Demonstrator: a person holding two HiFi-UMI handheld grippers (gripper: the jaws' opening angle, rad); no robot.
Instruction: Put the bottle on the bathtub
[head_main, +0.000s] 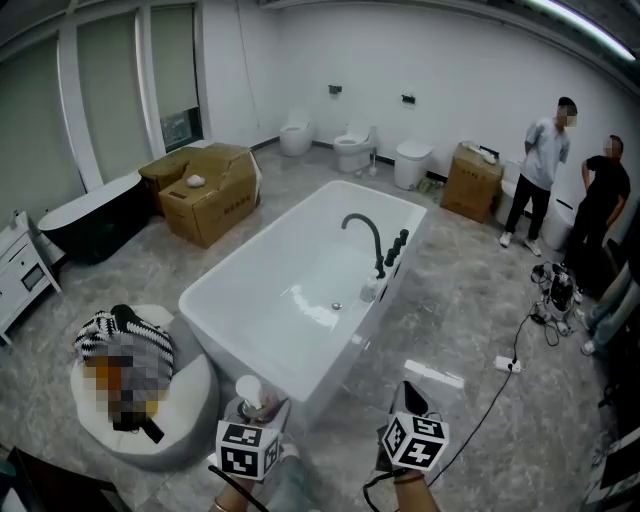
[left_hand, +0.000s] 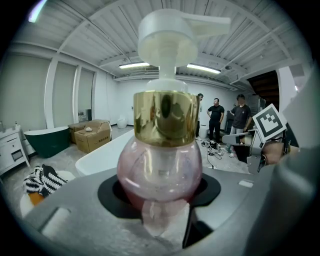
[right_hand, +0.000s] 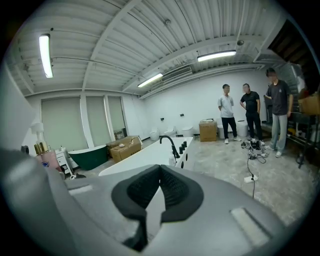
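Just short of the near end of the white bathtub (head_main: 262, 238), the left gripper (left_hand: 160, 192) clasped the pink pump bottle (left_hand: 160, 162) upright, while the right gripper (right_hand: 159, 187) alongside was closed on nothing

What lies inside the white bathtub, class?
Inside the bathtub, a small drain shows on the bare white floor. The black faucet arching over it covers a strip of the inner wall.

We find no text we can read anywhere. Dark print on the side of the cardboard box (head_main: 234, 204) is too small to make out. The marker cubes (head_main: 247, 449) carry only black-and-white square patterns. The bottle (left_hand: 160, 165) shows no readable label.
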